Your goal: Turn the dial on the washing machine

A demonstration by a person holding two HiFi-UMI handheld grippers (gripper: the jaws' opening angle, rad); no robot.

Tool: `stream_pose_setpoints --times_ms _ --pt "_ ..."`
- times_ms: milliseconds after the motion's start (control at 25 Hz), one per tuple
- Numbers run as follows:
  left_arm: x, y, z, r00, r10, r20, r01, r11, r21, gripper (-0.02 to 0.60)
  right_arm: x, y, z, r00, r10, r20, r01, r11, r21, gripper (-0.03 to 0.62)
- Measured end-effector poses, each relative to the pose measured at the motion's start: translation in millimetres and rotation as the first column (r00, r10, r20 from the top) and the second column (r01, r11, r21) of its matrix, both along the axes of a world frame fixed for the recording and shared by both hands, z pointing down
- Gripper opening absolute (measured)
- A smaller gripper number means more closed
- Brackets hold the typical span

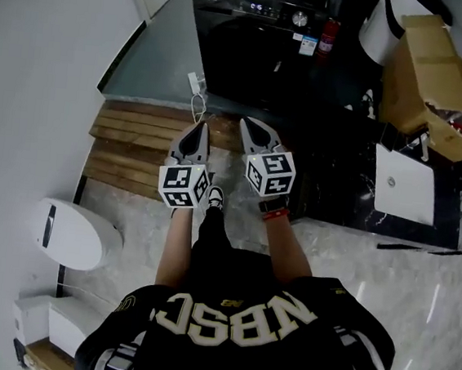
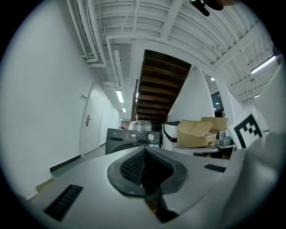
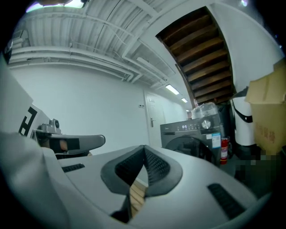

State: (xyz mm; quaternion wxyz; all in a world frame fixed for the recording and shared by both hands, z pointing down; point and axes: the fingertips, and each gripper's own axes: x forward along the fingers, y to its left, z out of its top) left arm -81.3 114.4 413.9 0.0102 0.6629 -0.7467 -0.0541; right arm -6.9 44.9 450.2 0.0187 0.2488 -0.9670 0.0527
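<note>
Dial (image 1: 299, 18) on the washer (image 1: 245, 54) stands well ahead; left gripper (image 1: 202, 129) and right gripper (image 1: 249, 126) point toward it, jaws closed on nothing, probably ready for the approach.

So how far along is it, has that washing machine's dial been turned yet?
Nothing looks done: the round silver dial on the dark grey front-loading washing machine is untouched. In hand: the person stands well back, left hand-held gripper and right hand-held gripper both shut and empty, pointing towards it. Left: walking up, gripping and turning the dial.
</note>
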Motion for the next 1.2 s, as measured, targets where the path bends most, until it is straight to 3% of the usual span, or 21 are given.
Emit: stream_pose_setpoints --times_ms 280,640,920,1200 --pt "-26.2 -128.3 -1.2 0.984 0.177 -0.016 -0.177 0.984 0.008 0.014 -13.1 -114.9 -8.7 0.983 0.184 -0.026 -0.183 0.983 0.020 0.008" --pt "-69.4 -265.6 -16.7 0.948 0.317 -0.024 -0.316 0.948 0.040 0.014 -43.5 -240.2 -21.6 0.941 0.334 -0.049 -0.332 0.942 0.057 0.008" --pt "-104.1 -336.1 -15.9 0.927 0.374 -0.027 -0.373 0.927 0.042 0.014 -72.6 -302.9 -22.8 0.909 0.409 -0.074 -0.402 0.911 0.095 0.008" --pt "-106.7 -374.0 -0.7 0.903 0.427 -0.044 -0.426 0.904 0.017 0.014 -71.0 -342.7 -11.1 0.878 0.466 -0.114 -0.455 0.884 0.106 0.011"
